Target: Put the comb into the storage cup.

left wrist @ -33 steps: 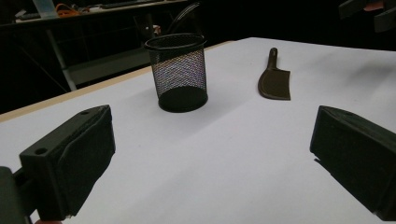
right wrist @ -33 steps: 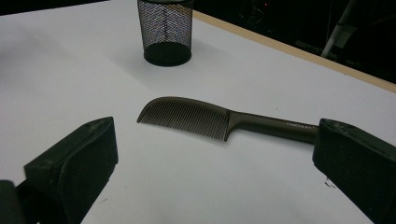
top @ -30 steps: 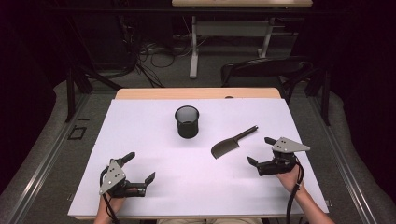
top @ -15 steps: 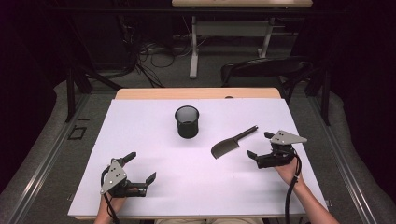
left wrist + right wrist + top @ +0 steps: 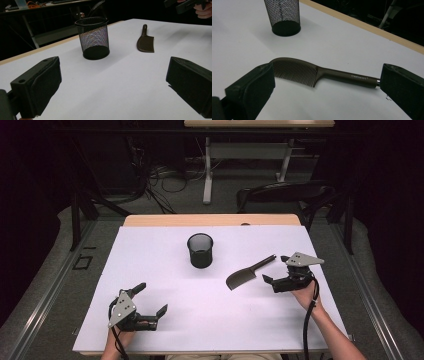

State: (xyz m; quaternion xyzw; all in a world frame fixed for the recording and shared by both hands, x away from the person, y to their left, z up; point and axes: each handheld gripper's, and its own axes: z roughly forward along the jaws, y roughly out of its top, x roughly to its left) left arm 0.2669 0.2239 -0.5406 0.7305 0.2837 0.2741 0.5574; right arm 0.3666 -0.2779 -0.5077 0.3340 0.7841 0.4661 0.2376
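Note:
A dark brown comb [image 5: 244, 275] with a long handle lies flat on the white table [image 5: 150, 255], right of centre. My right gripper [image 5: 276, 269] is open just to the comb's right. In the right gripper view the comb [image 5: 319, 72] lies on the table between the spread jaws, untouched. A black mesh cup [image 5: 200, 250] stands upright and empty near the table's middle, behind the comb [image 5: 145, 41]. My left gripper [image 5: 150, 300] is open near the front left edge, with nothing between its fingers [image 5: 40, 85]. The cup [image 5: 93, 37] is well ahead of it.
The table's wooden far edge [image 5: 210, 220] runs along the back. A dark chair [image 5: 285, 195] and a desk frame [image 5: 207, 165] stand on the floor beyond it. Bare white surface lies between the two grippers.
My right gripper has moved forward and left, closer to the comb's handle end. The left gripper, the cup and the comb have stayed put.

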